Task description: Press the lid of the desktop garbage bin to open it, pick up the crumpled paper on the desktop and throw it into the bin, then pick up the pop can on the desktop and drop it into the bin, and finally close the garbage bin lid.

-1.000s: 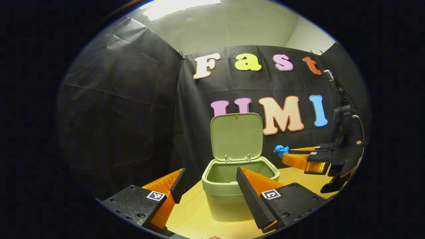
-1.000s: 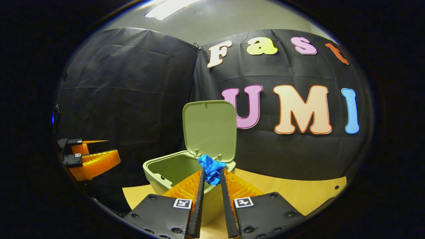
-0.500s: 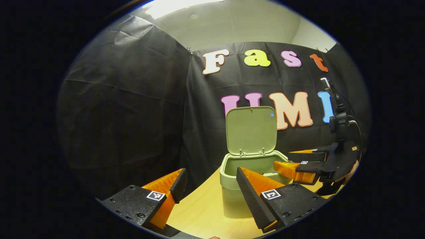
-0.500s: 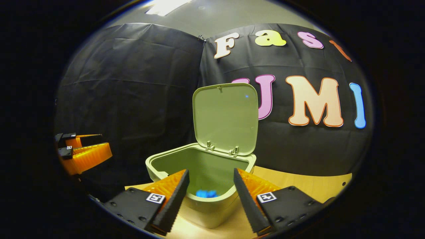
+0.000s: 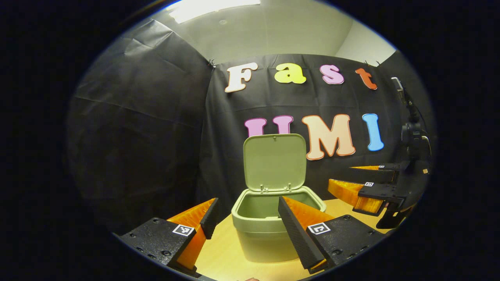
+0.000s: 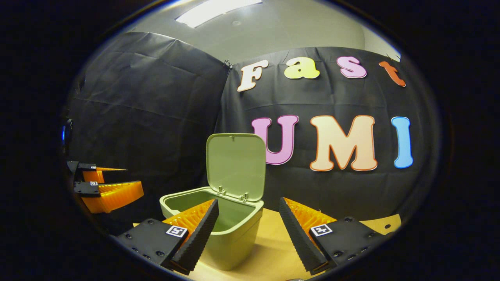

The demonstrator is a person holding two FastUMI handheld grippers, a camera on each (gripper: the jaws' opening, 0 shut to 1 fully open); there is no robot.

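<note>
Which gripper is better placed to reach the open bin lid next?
Probably the left gripper: the lid stands dead ahead of its open fingers, while the right gripper has the bin off-centre.

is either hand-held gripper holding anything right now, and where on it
Nothing is held. The left hand-held gripper and right hand-held gripper both stand open with bare gaps between their fingers, in front of the pale green plastic bin.

Black screw-studded hand-held gripper (image 5: 246, 216), square markers

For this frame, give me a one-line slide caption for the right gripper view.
Open, empty right claw faces the bin, its lid raised.
</note>
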